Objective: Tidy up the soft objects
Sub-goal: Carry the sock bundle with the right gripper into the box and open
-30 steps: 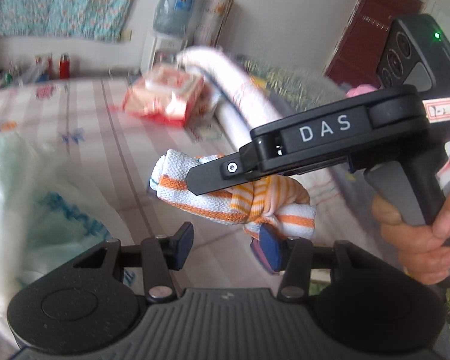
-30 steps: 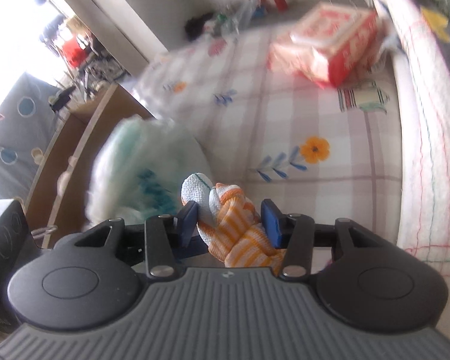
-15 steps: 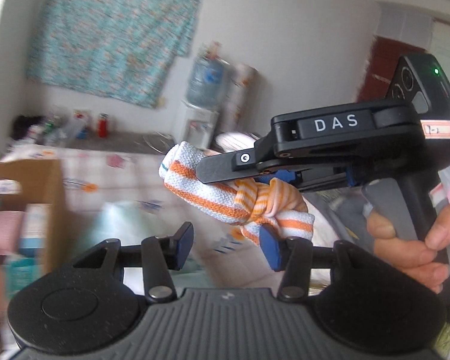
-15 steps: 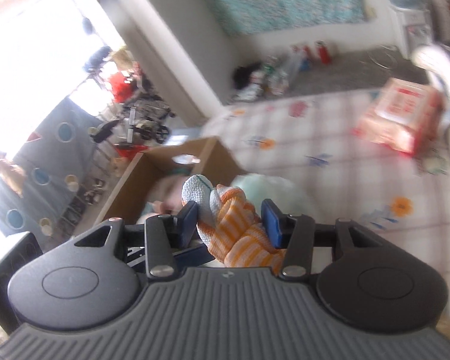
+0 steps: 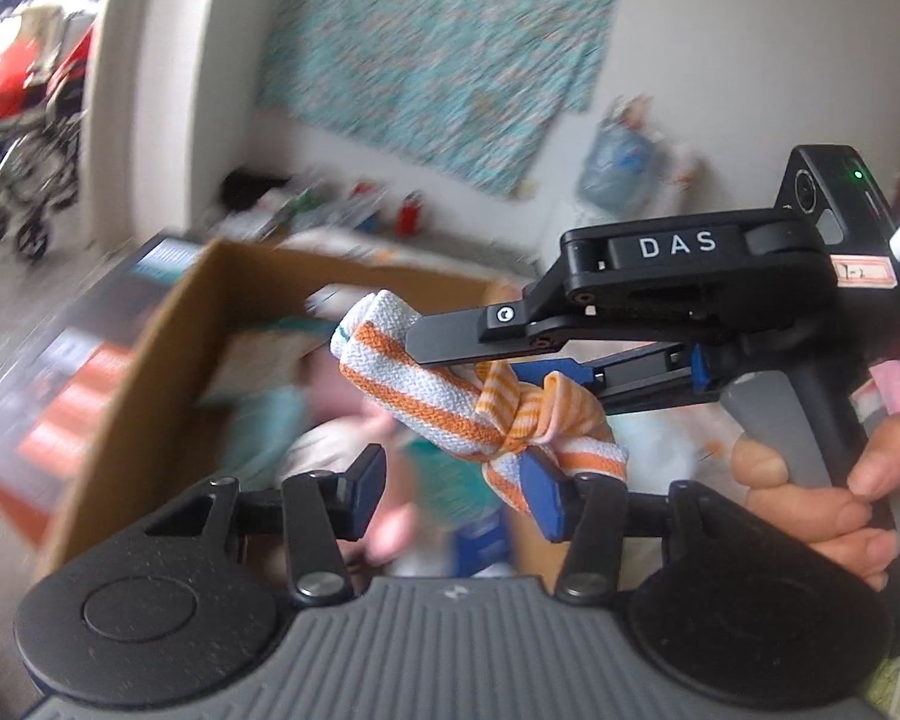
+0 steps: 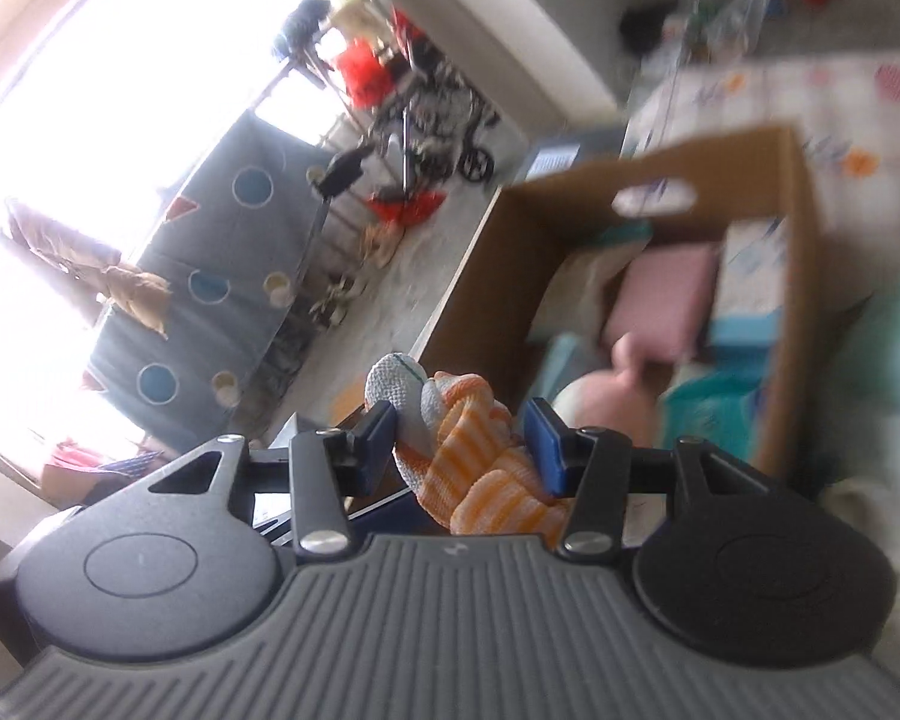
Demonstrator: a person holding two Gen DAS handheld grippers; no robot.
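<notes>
Knotted striped cloth (image 5: 450, 402) pinched in right claw (image 6: 459, 441), above cardboard box (image 5: 150, 354) rim; left claw (image 5: 450, 480) spread.

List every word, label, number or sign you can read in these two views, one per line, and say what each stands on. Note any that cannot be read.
"DAS": white letters on the black body of the right gripper, seen from the left wrist view.
Red-bordered sticker on that gripper: marks too small to read.
Printing on the packages inside the cardboard box: blurred, unreadable.
Dark printed board beside the box: blurred, unreadable.
</notes>
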